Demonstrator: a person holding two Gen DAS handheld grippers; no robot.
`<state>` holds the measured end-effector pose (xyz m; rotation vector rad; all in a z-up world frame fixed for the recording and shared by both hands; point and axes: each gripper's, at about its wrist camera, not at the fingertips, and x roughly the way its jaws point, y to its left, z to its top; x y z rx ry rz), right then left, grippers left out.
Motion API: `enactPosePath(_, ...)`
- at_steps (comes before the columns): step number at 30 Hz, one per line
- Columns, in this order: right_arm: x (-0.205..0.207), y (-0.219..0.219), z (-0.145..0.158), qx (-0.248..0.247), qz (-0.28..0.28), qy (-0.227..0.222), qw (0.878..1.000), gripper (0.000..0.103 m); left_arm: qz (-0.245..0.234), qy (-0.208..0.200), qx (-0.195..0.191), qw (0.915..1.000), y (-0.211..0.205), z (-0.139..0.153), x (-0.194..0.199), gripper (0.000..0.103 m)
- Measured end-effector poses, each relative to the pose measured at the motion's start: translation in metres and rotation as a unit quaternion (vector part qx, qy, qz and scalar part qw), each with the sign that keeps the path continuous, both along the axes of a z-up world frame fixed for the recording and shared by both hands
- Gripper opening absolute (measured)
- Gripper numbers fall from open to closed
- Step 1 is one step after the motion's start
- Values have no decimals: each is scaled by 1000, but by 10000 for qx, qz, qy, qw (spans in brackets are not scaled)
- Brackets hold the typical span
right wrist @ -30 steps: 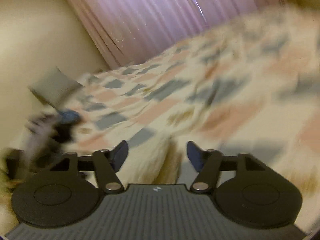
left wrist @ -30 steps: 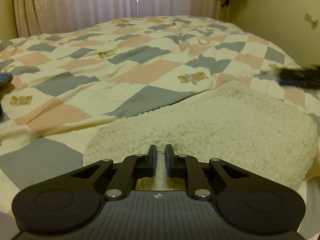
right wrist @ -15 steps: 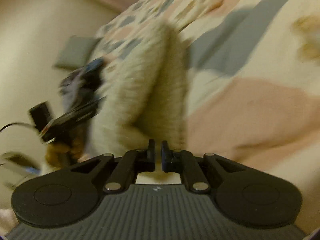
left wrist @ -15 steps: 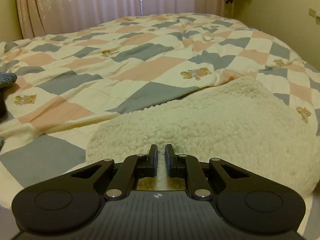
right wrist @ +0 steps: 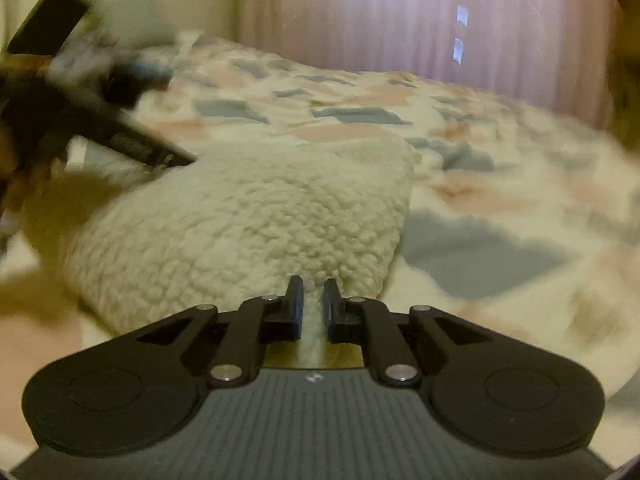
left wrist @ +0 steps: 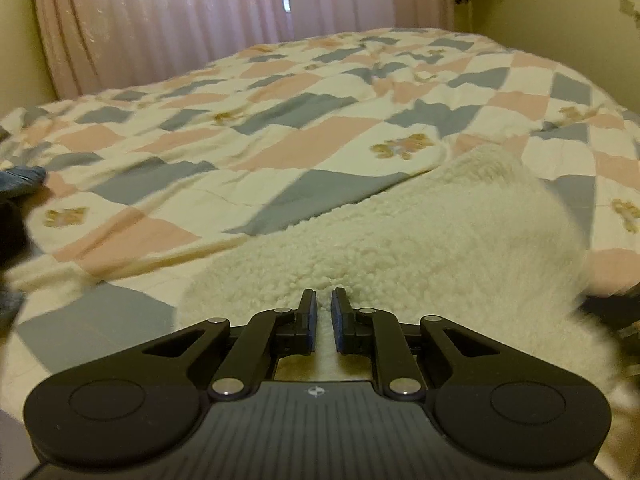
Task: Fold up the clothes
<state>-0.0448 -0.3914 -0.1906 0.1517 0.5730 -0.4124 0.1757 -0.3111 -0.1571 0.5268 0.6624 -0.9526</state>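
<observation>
The left gripper (left wrist: pixel 324 300) was clamped on the near edge of a cream fleece garment (left wrist: pixel 420 248), its jaws drawn to a narrow gap with the fabric pinched between them. The right gripper (right wrist: pixel 313 292) gripped another edge of the same fleece garment (right wrist: pixel 256 216), its jaws having just closed down onto a fold of the pile that ran back between its fingers (right wrist: pixel 295 300). The garment lay bunched on a patchwork quilt (left wrist: pixel 280 148) of pink, grey and cream patches with small teddy bear prints, which covered the bed. In the right wrist view the left gripper (right wrist: pixel 120 136) reached in from the left, blurred, touching the far side of the fleece. Pink curtains (left wrist: pixel 200 20) hung behind the bed, beside a pale yellow wall (left wrist: pixel 560 8).
</observation>
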Motion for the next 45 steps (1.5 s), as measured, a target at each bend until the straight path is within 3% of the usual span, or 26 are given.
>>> enactPosePath(3,4,1,13,-75,104,157,9998,9,89,-37,-82,9999,4,6,-4,15)
enactPosePath(6,1,-5,16,156,32,48,9999,9,256,308,-553,9977,22,29,-9,14)
enactPosePath(10,-4,-16,19,401,5,-48,9992,10,3,344,-1091,9934,50,54,-42,14)
enactPosePath(14,-10,-30,35,813,121,-128,9965,10,-96,313,-554,9979,43,21,-61,16)
enactPosePath(16,-15,-41,51,1026,135,-445,9936,11,35,287,-540,9981,43,6,-62,16)
enactPosePath(20,-3,-57,71,471,-3,-699,9964,20,213,400,-751,9961,42,7,-58,15)
enactPosePath(24,33,-84,44,315,-6,-453,9985,19,235,422,-787,9957,42,2,-51,17)
enactPosePath(26,52,-97,19,490,31,-145,9987,19,254,447,-822,9953,43,-1,-49,17)
enactPosePath(28,60,-103,3,705,2,-201,9973,19,292,429,-829,9952,43,-2,-48,17)
enactPosePath(31,61,-106,7,772,-11,-227,9968,21,355,387,-837,9951,42,-1,-50,17)
enactPosePath(35,35,-97,34,730,-202,-671,9949,22,520,416,-994,9928,56,18,-58,17)
enactPosePath(39,-5,-57,68,450,-188,-1106,9927,22,882,344,-900,9914,77,32,-59,17)
enactPosePath(42,-19,-21,66,465,30,-886,9950,21,1139,384,-660,9905,82,27,-56,17)
enactPosePath(45,-6,-7,41,500,28,-376,9980,26,1215,418,-492,9905,79,14,-55,17)
